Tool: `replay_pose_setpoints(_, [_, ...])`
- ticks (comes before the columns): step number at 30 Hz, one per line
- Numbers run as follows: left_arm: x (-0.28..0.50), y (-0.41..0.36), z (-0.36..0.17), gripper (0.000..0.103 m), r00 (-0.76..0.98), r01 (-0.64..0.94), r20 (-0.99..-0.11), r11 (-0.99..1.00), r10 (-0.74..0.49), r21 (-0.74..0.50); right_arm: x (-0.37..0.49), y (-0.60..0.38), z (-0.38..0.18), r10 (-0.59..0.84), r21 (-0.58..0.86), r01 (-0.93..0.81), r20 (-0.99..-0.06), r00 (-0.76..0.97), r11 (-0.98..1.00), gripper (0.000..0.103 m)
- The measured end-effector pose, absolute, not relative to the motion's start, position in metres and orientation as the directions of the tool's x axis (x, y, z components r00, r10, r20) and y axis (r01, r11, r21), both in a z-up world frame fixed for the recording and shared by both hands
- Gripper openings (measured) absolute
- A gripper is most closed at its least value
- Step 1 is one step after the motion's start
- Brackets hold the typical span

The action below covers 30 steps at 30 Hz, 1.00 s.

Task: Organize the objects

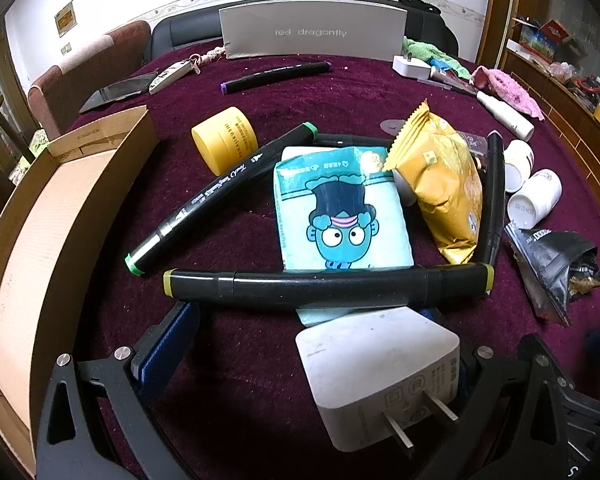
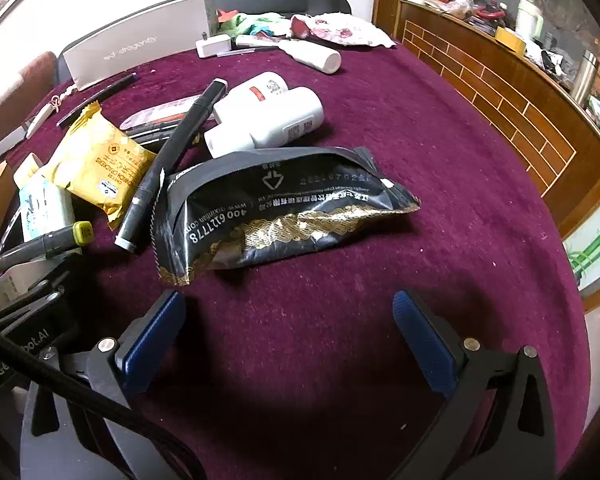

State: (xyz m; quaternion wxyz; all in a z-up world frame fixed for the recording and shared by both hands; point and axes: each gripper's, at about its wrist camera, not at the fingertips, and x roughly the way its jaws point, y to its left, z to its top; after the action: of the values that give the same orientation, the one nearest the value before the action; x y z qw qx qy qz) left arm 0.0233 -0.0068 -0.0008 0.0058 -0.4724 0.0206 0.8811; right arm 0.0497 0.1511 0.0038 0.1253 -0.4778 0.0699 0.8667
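White charger (image 1: 380, 376) lies nearest, plug prongs toward the lens, between the wide-open pads of the left gripper (image 1: 308, 356), not pinched; right gripper (image 2: 288, 340) also gapes empty over bare cloth, just short of the black snack bag (image 2: 276, 208). Risk: closing left could catch the yellow-capped marker (image 1: 324, 284) lying just beyond and across the tissue pack (image 1: 340, 212), dragging the loose pile. Cardboard box (image 1: 40, 240) waits at left, open.
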Motion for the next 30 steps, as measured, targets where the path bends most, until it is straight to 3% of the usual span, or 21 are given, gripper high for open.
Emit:
replay_pose_setpoints(11, [0.057,-0.017,0.003,0.101,-0.507,-0.175,-0.859,-0.984,0.064,0.029,0.07,0.151,0.0,0.083,0.006,-0.178,-0.869,-0.488,-0.984,0.103])
replay_pose_setpoints(13, [0.058,-0.025,0.007,0.101,-0.452,-0.228,-0.882,-0.973,0.134,-0.031,0.071,0.152,0.0,0.079,0.008,-0.174,-0.871,-0.484,-0.985,0.103])
replay_pose_setpoints(15, [0.061,-0.044,0.021,0.101,-0.449,-0.247,-0.862,-0.96,0.235,-0.133,0.071,0.151,0.0,0.076,0.007,-0.165,-0.868,-0.491,-0.986,0.103])
replay_pose_setpoints(17, [0.064,-0.058,0.034,0.101,-0.479,-0.263,-0.835,-0.952,0.27,-0.157,0.072,0.153,0.001,0.068,0.016,-0.161,-0.863,-0.501,-0.987,0.103])
replay_pose_setpoints(24, [0.043,-0.089,0.063,0.098,-0.562,-0.257,-0.792,-0.96,0.239,-0.108,0.071,0.158,0.003,0.053,0.053,-0.181,-0.844,-0.533,-0.982,0.103])
replay_pose_setpoints(25, [0.037,-0.089,0.063,0.093,-0.566,-0.259,-0.795,-0.963,0.216,-0.077,0.071,0.158,0.003,0.058,0.05,-0.185,-0.843,-0.535,-0.981,0.103])
replay_pose_setpoints(27, [0.024,-0.084,0.062,0.072,-0.567,-0.265,-0.806,-0.964,0.17,-0.016,0.07,0.157,0.003,0.071,0.04,-0.194,-0.842,-0.535,-0.98,0.103])
replay_pose_setpoints(29, [0.007,-0.077,0.057,0.037,-0.539,-0.277,-0.832,-0.96,0.13,0.03,0.07,0.156,0.002,0.081,0.03,-0.195,-0.842,-0.533,-0.98,0.103])
replay_pose_setpoints(30, [-0.001,-0.075,0.055,0.035,-0.527,-0.281,-0.843,-0.958,0.109,0.052,0.07,0.155,0.002,0.082,0.028,-0.195,-0.842,-0.532,-0.98,0.103])
